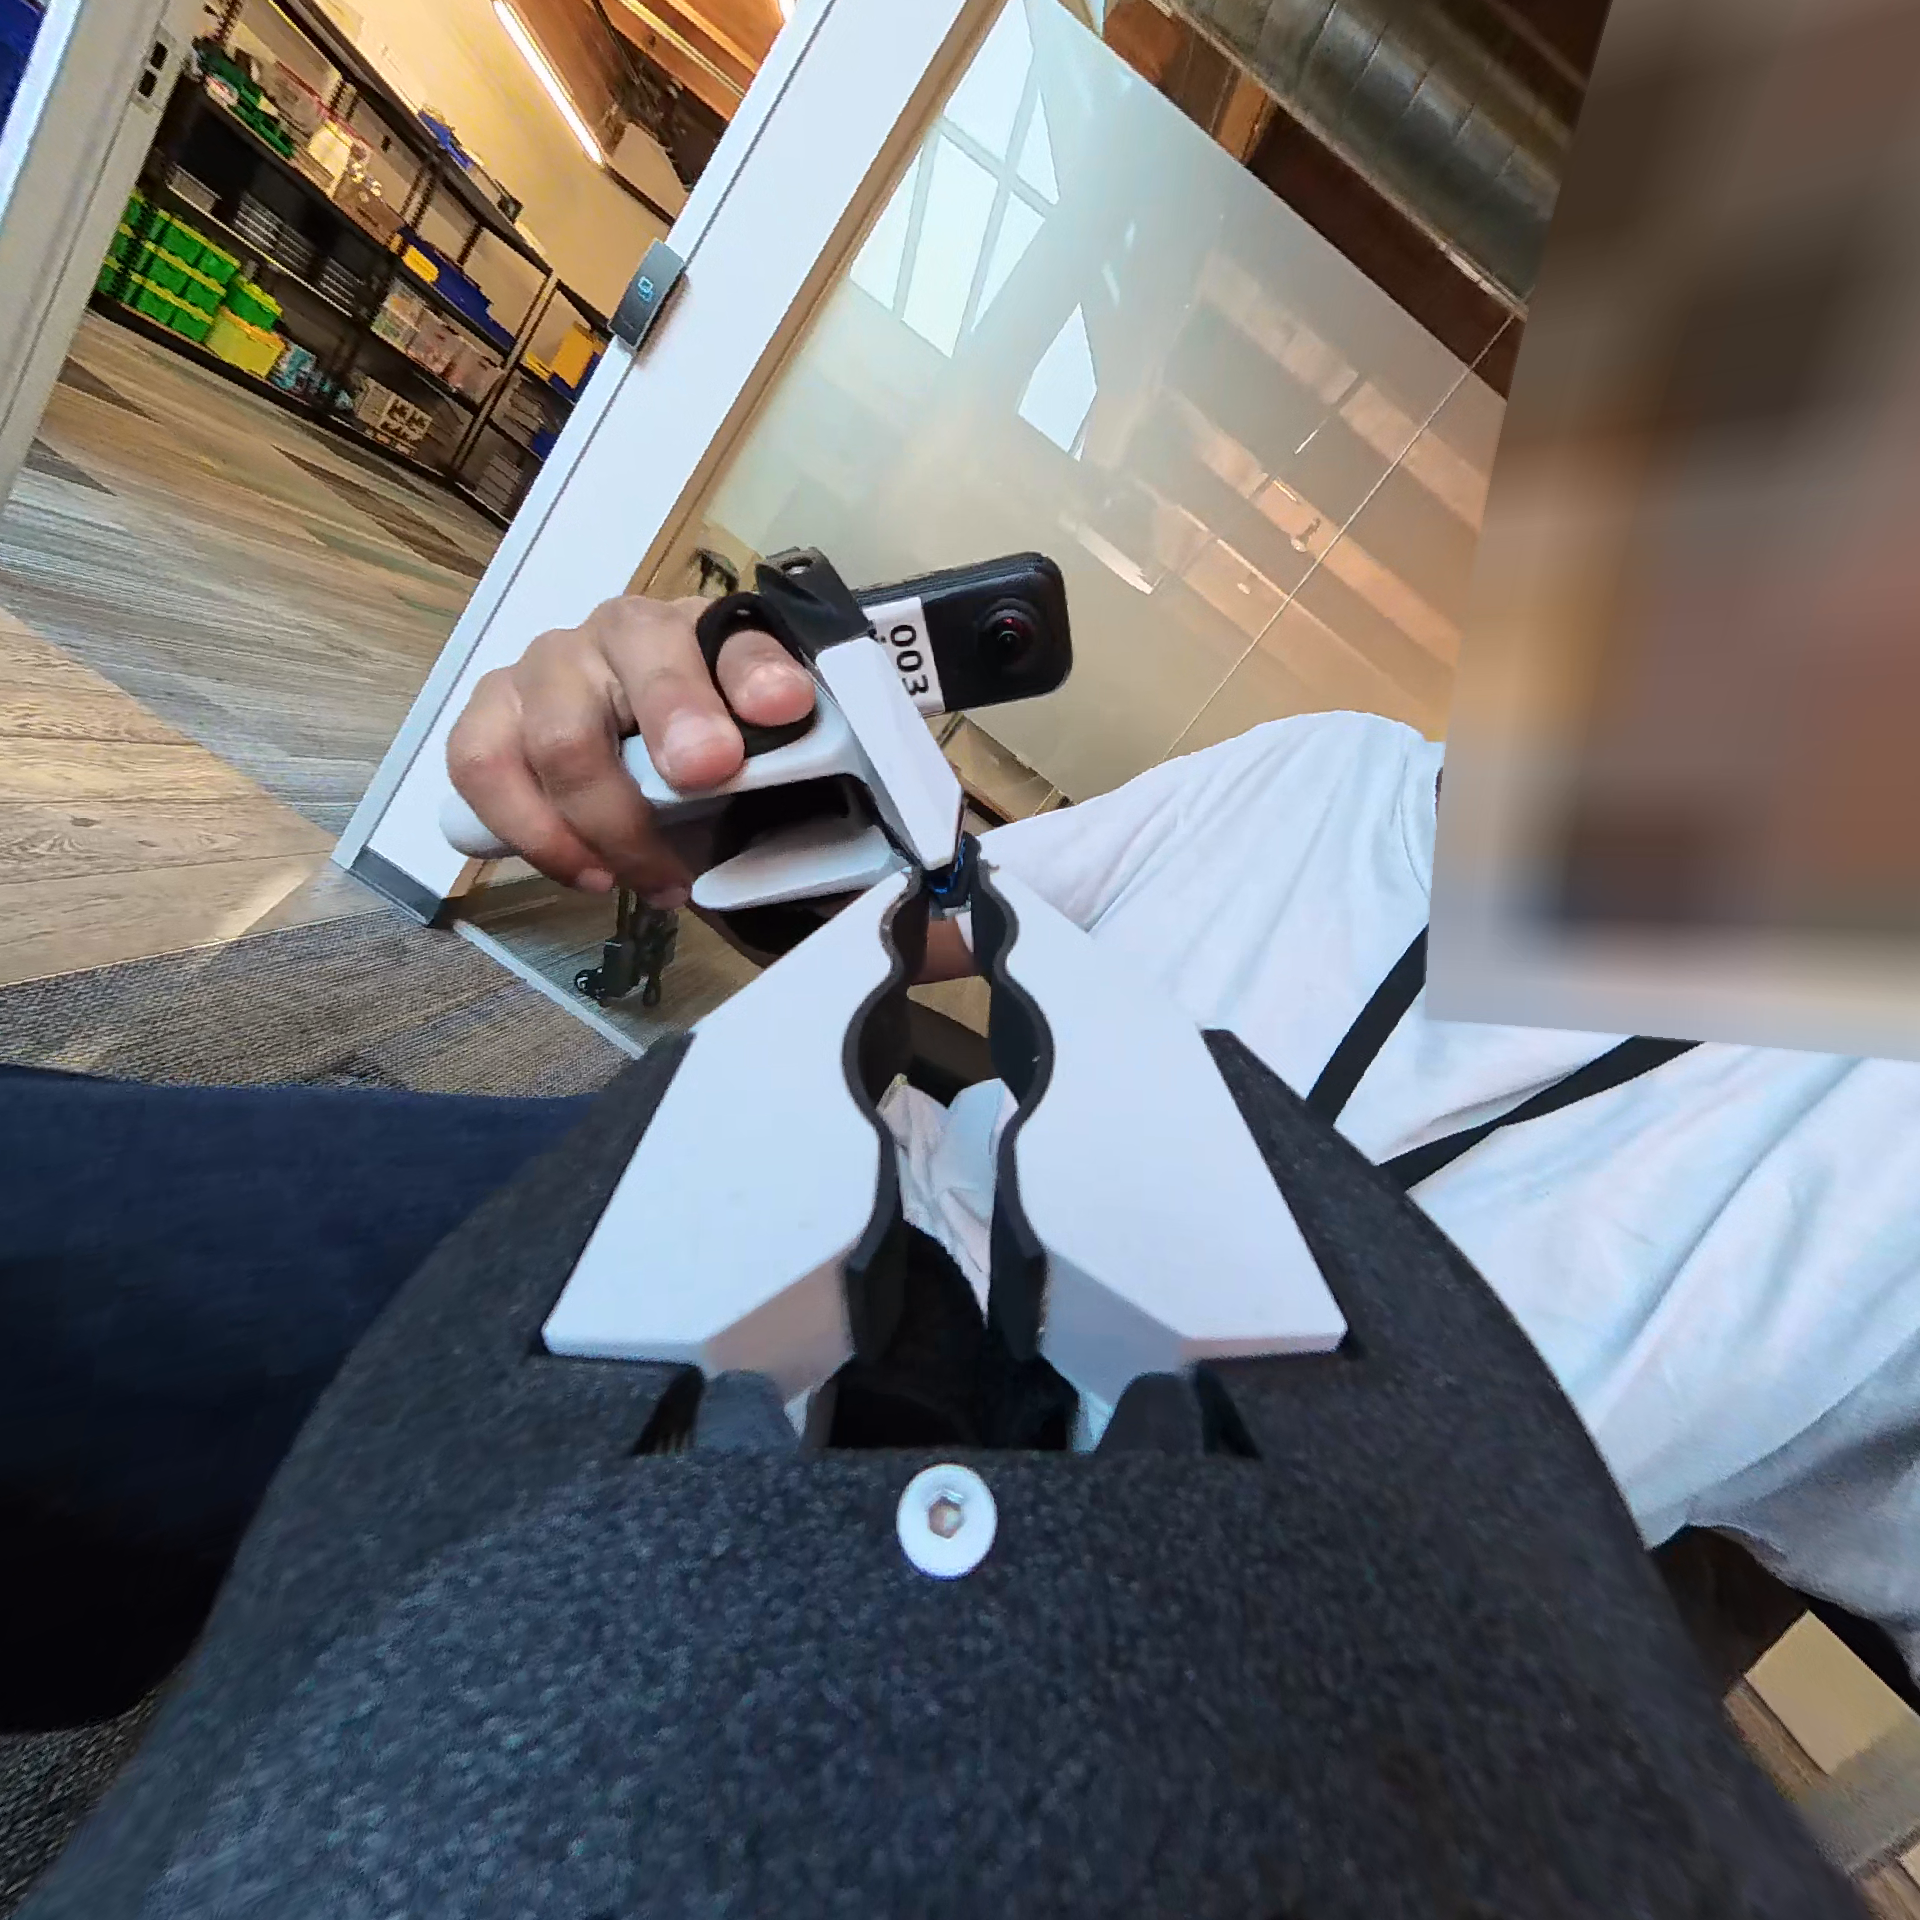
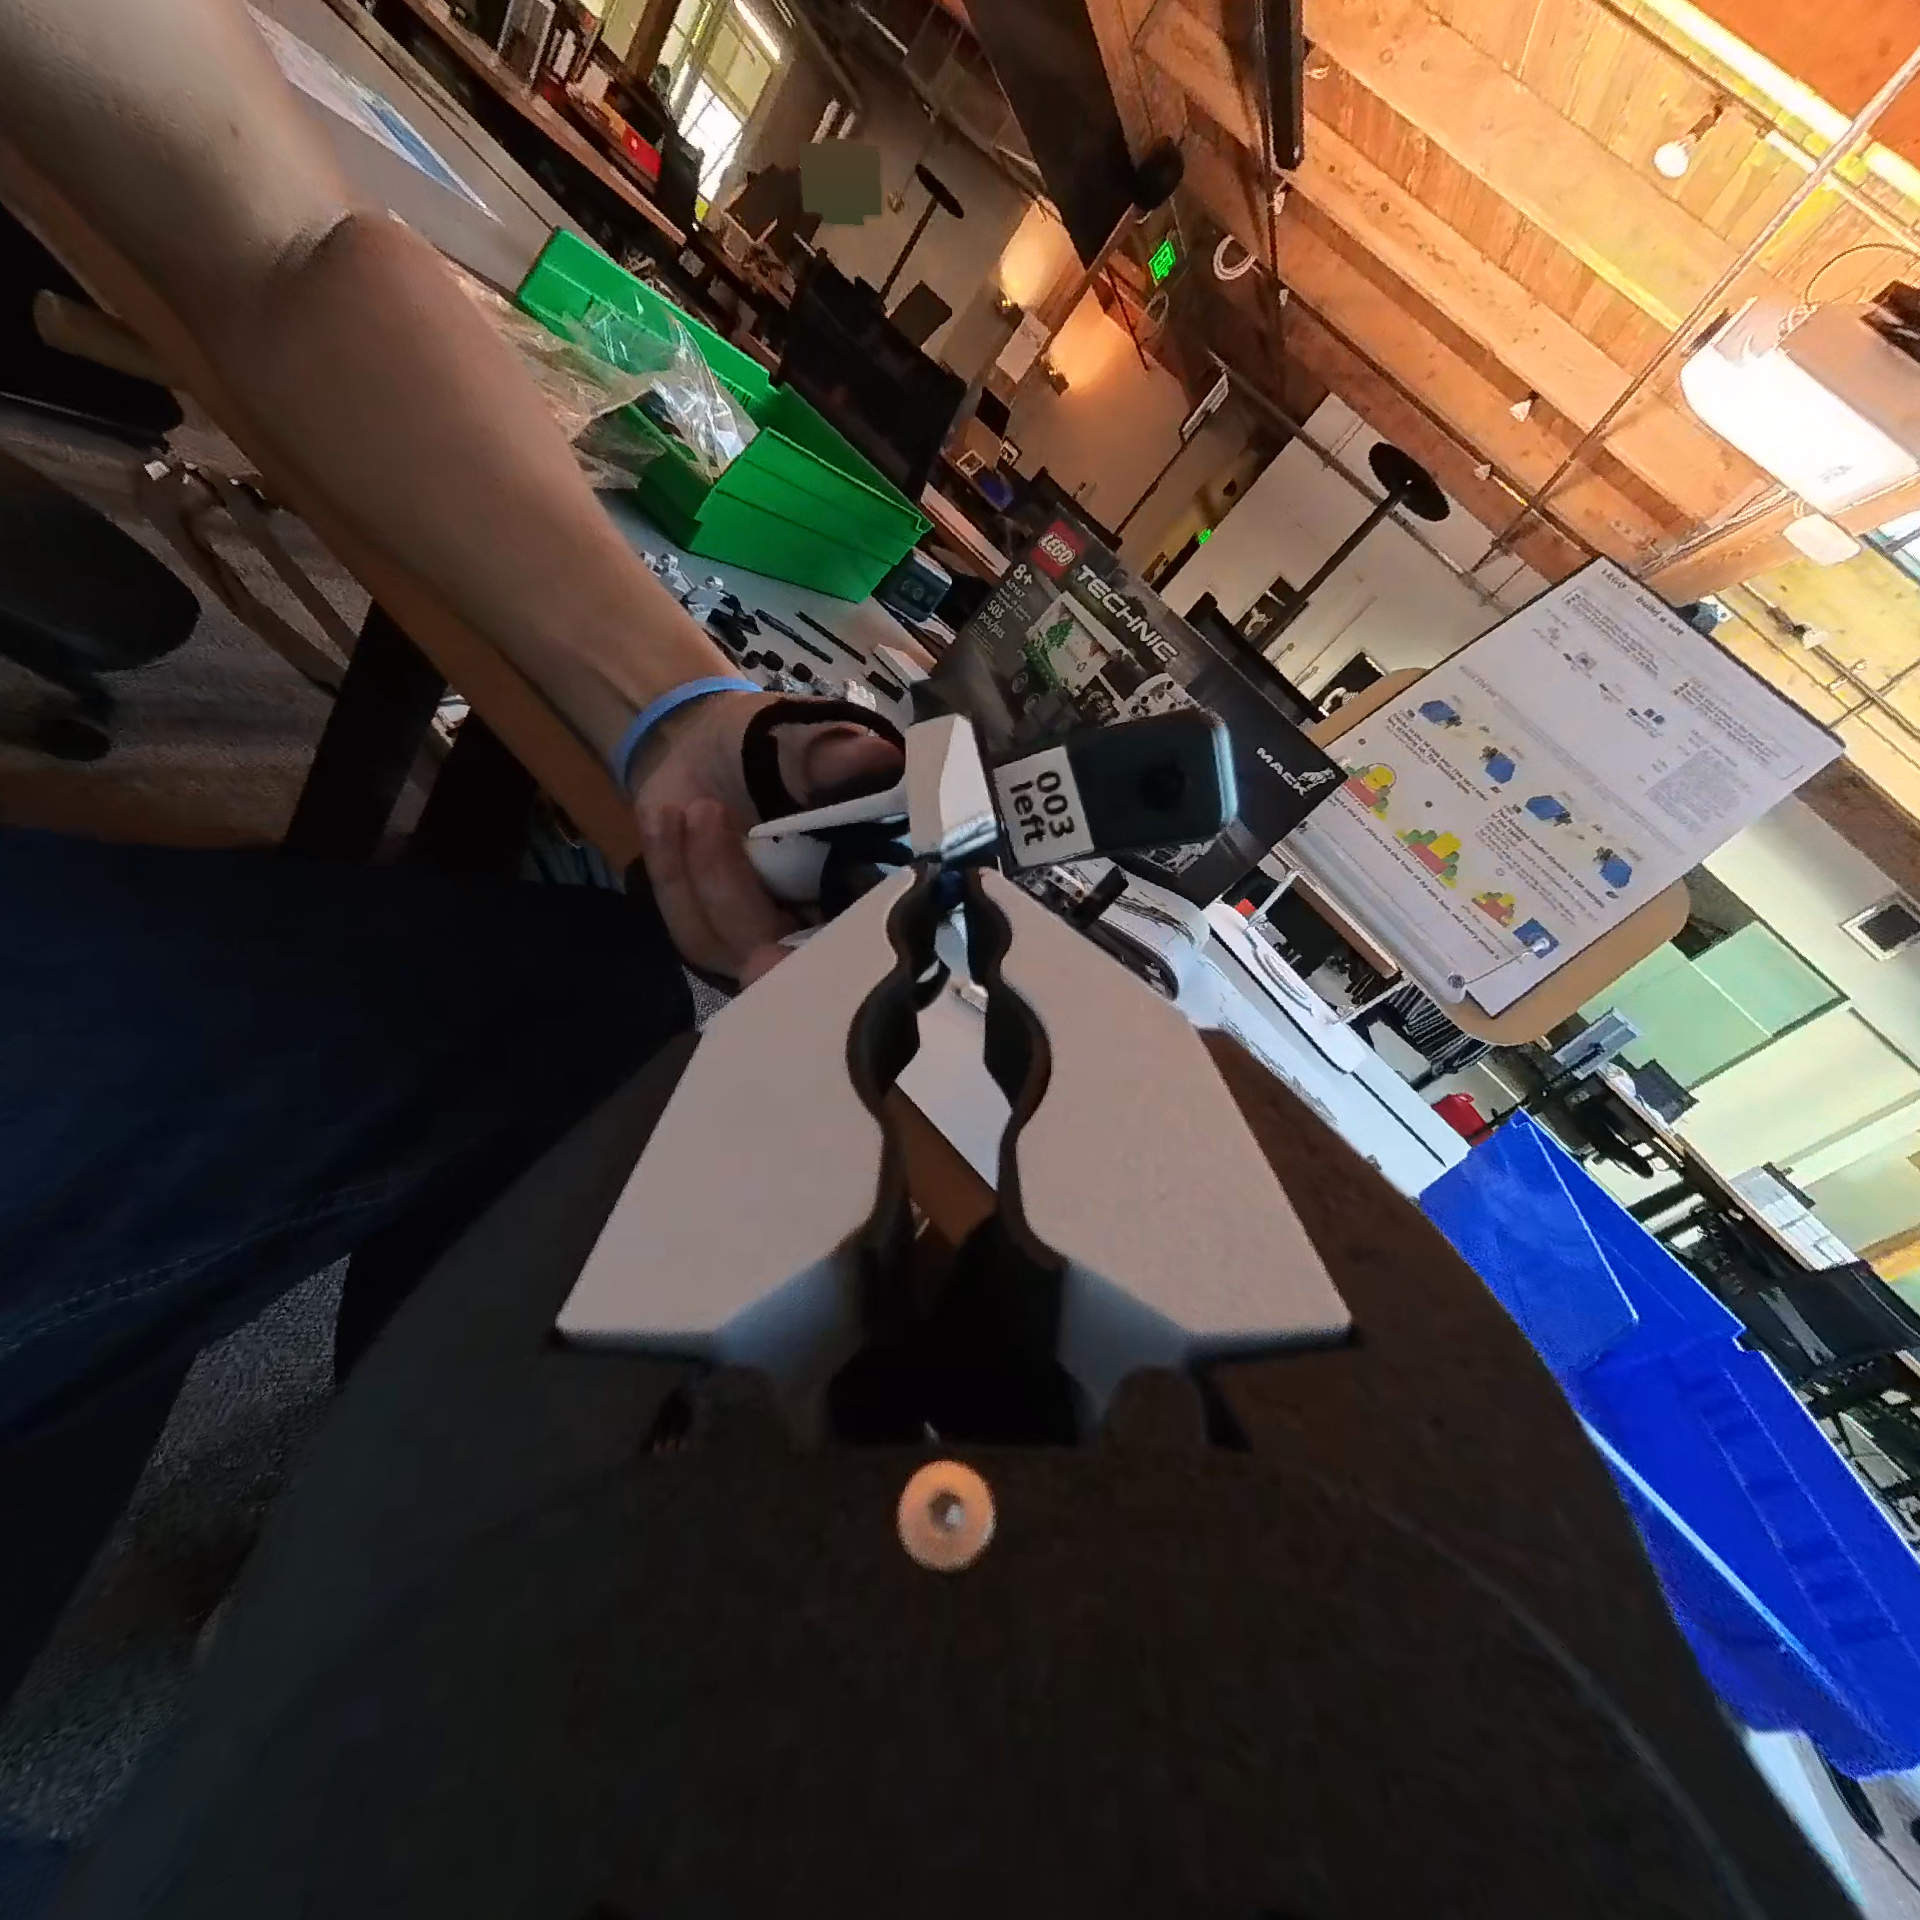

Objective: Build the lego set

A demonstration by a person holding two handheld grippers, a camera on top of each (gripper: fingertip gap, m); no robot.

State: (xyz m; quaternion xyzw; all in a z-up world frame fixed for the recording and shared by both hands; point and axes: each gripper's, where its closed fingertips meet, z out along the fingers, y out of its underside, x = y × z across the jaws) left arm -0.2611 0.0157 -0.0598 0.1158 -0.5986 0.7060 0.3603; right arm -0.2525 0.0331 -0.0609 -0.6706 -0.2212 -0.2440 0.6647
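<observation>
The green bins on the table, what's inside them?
The nearer green bin shows only its outer wall, so its inside is hidden. Crinkly clear plastic bags sit in the green bin behind it. Whatever lies under the bags is covered.

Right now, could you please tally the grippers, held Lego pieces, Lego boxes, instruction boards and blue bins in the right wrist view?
Grippers: 2, the left gripper and the right gripper
small blue Lego piece, pinched where their tips meet: 1
Lego box: 1
instruction board: 1
blue bin: 1
Total: 6
</observation>
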